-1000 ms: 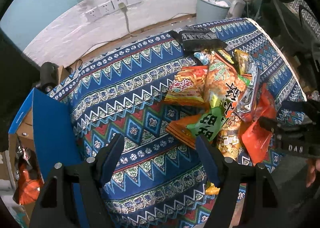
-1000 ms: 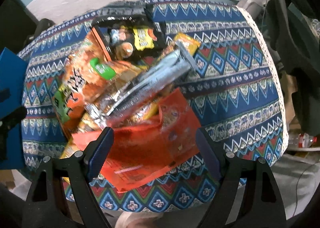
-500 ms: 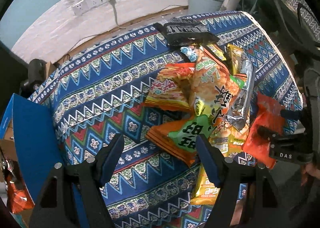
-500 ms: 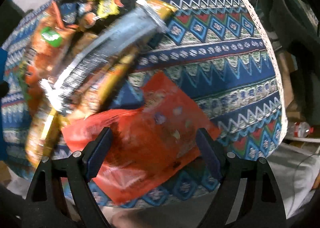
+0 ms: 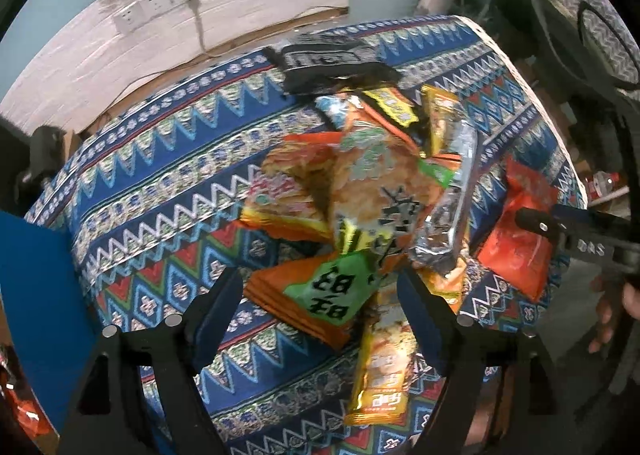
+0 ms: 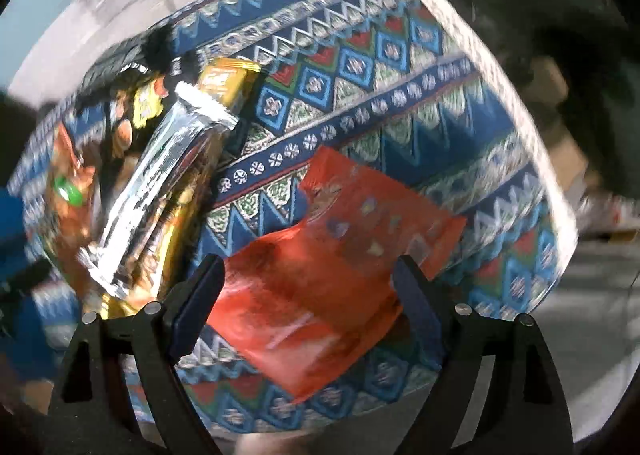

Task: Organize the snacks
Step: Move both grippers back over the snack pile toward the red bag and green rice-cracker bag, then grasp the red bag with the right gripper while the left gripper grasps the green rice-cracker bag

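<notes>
Approach step: both grippers over the snack pile on the table.
Right gripper (image 6: 308, 287) spread wide, empty, above flat red foil packet (image 6: 320, 279) near table edge; left gripper (image 5: 320, 295) opening, empty, over orange-green packet (image 5: 316, 295). Next: descend, close.

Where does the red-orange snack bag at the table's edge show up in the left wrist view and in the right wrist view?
Left wrist view: the red-orange snack bag lies at the far right, beside the right gripper.
Right wrist view: low in the centre, framed by the right gripper, whose jaws stand open.
Shared landmark: the silver foil packet, lying left of the bag in both views.
</notes>
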